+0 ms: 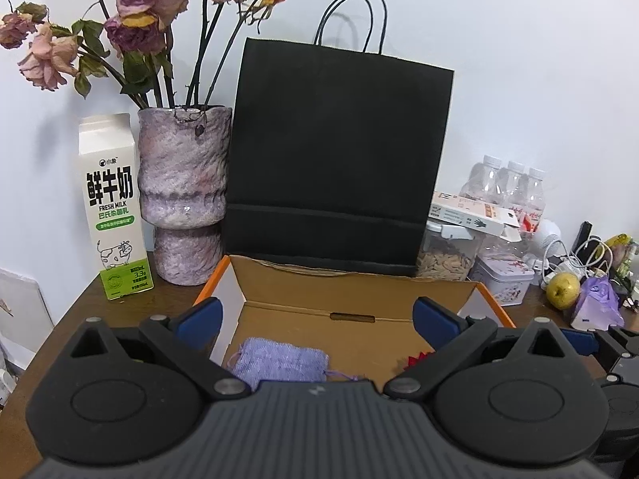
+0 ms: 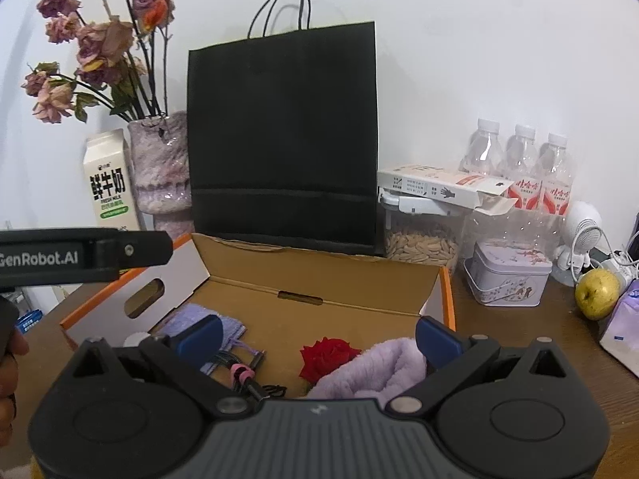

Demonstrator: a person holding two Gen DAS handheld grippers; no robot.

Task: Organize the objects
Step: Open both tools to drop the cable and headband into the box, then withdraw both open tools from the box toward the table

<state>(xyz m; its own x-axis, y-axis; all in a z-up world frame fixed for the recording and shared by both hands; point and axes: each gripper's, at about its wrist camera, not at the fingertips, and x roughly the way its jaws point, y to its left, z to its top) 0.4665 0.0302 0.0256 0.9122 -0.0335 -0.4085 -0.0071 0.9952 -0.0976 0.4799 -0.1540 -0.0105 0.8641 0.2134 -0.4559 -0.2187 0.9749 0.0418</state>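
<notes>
Two grippers hang over the open box, and both stand with jaws wide apart and nothing between the pads. I see my left gripper aimed at the box's left half and my right gripper at its right half, each pointing down and forward toward the far wall of the box.

What I have to sort lies low in the box, close under the tips. From the left camera, the knitted pouch sits on the box floor just ahead of and below the left gripper, slightly left of its centre line; its long side runs across my view, left to right, so the jaws already straddle its short way. From the right camera, the rose lies almost dead centre between the right gripper's fingers, and the fluffy towel is just right of it, touching or nearly touching it, bunched up against the right finger. A cable with a pink clip lies near the left finger of that gripper.

My judgement: the right hand is nearer the rose and towel, the left nearer the pouch. For either one, the move is a short drop straight ahead and down, with no sideways reach.
</notes>
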